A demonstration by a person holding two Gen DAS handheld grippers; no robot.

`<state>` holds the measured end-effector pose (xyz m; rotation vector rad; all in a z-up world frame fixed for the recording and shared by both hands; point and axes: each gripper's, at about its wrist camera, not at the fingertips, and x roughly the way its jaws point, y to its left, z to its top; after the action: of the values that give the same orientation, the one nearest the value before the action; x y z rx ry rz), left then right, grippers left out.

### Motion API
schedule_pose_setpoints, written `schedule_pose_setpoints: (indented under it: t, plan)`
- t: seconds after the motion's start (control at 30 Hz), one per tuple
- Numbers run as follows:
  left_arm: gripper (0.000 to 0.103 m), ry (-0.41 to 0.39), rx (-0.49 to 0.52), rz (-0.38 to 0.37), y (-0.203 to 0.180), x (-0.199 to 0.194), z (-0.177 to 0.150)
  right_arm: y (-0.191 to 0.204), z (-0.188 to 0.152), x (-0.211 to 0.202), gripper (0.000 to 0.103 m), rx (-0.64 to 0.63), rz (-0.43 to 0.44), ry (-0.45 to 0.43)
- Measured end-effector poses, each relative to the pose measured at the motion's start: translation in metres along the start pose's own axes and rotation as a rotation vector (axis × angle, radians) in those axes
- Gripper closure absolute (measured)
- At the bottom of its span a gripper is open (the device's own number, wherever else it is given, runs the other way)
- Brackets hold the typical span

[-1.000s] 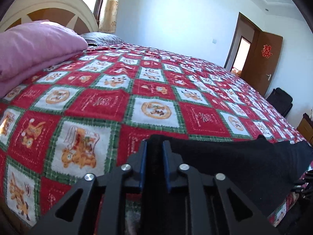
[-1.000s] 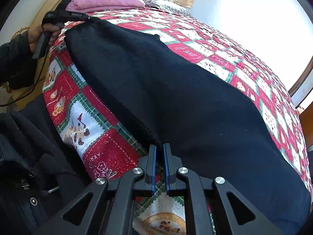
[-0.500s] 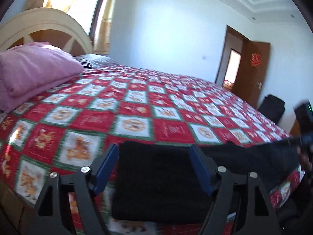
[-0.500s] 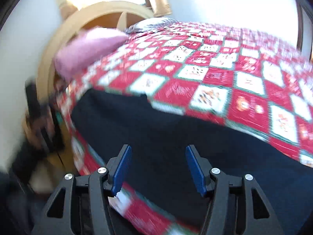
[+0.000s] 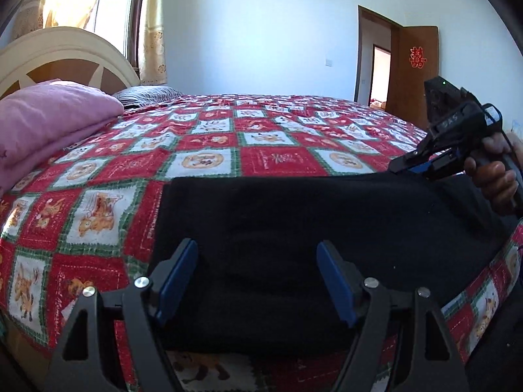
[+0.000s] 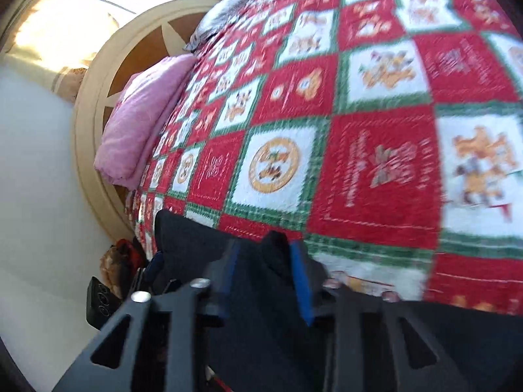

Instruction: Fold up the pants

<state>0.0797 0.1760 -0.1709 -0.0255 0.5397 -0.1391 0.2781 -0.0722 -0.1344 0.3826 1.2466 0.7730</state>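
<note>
Left wrist view: left gripper [image 5: 256,277] with blue pads spread wide, nothing between them; both fingers hover over the near end of the black pants [image 5: 294,228].
Pants: lie flat along the near edge of the bed, on the red, white and green patchwork quilt [image 5: 209,160]; one straight short edge faces the pillow end, and the cloth runs from there across to the right.
Right gripper, seen from the left wrist: right gripper [image 5: 421,165] at the far right end of the pants, fingertips down at the cloth, handle gripped by the right hand [image 5: 493,176].
Right wrist view: blurred frame; right gripper [image 6: 264,277] has its blue pads partly closed with a raised fold of the black pants [image 6: 274,254] standing between them; whether the pads actually press the cloth, cannot tell.
Surroundings: pink folded blanket [image 5: 49,121] by the cream headboard [image 5: 65,55]; grey striped pillow [image 5: 147,93] beside it; brown door [image 5: 412,65] open at far right.
</note>
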Motion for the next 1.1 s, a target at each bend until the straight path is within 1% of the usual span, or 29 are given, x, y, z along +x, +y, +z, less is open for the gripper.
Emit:
schedule_pose_setpoints:
  t: [0.03,0.07,0.17,0.23,0.33,0.4,0.43,0.5,0.53,0.57,0.67,0.73,0.8,0.87,0.9,0.93,1.0,1.07,1.1]
  plan:
    - [0.025,-0.001,-0.003,-0.001,0.000,0.000,0.000,0.001,0.000,-0.001,0.090,-0.004,-0.009,-0.013]
    - [0.025,0.000,-0.007,0.000,0.000,-0.001,0.000,0.003,0.000,-0.004,0.095,-0.015,-0.010,-0.027]
    - [0.024,-0.001,-0.031,0.011,0.003,-0.001,0.002,0.016,0.002,-0.020,0.097,-0.075,-0.030,-0.092]
    - [0.024,0.001,-0.025,0.032,0.002,0.001,0.002,0.021,0.006,-0.028,0.098,-0.091,-0.042,-0.130]
    - [0.020,0.001,0.029,0.059,-0.005,0.005,-0.002,0.016,0.011,-0.017,0.098,-0.104,-0.110,-0.108]
    - [0.020,-0.004,0.048,0.072,-0.007,0.004,-0.004,0.007,0.011,-0.001,0.097,-0.099,-0.145,-0.063]
    - [0.020,-0.003,0.049,0.071,-0.007,0.003,-0.004,0.003,0.009,0.000,0.097,-0.090,-0.150,-0.071]
    - [0.020,0.002,0.034,0.059,-0.004,0.000,-0.003,-0.004,0.002,-0.009,0.081,-0.054,-0.137,-0.096]
    - [0.020,0.003,0.023,0.056,-0.002,-0.001,-0.002,-0.006,-0.003,-0.018,0.065,-0.046,-0.142,-0.107]
    - [0.020,0.005,0.007,0.053,0.000,-0.003,-0.002,-0.007,-0.009,-0.027,0.059,-0.056,-0.155,-0.114]
    - [0.019,0.011,-0.029,0.054,0.001,-0.009,0.003,-0.011,-0.037,-0.070,0.059,-0.136,-0.218,-0.147]
    - [0.019,0.005,-0.043,0.036,-0.003,-0.012,0.009,-0.025,-0.058,-0.108,0.059,-0.148,-0.251,-0.182]
    - [0.019,-0.013,-0.035,0.009,-0.013,-0.018,0.017,-0.048,-0.079,-0.153,0.059,-0.111,-0.294,-0.224]
    - [0.019,-0.030,-0.002,-0.036,-0.034,-0.024,0.026,-0.074,-0.099,-0.197,0.059,-0.043,-0.323,-0.278]
    - [0.019,-0.039,0.030,-0.065,-0.049,-0.027,0.031,-0.091,-0.112,-0.226,0.059,0.007,-0.348,-0.319]
    - [0.019,-0.043,0.057,-0.086,-0.060,-0.029,0.035,-0.099,-0.119,-0.243,0.059,0.038,-0.368,-0.346]
    - [0.019,-0.037,0.134,-0.144,-0.093,-0.031,0.041,-0.122,-0.141,-0.287,0.059,0.114,-0.407,-0.427]
    - [0.019,-0.026,0.189,-0.193,-0.118,-0.031,0.044,-0.140,-0.162,-0.324,0.059,0.180,-0.430,-0.497]
    - [0.019,-0.014,0.220,-0.227,-0.135,-0.029,0.044,-0.146,-0.169,-0.335,0.059,0.205,-0.438,-0.516]
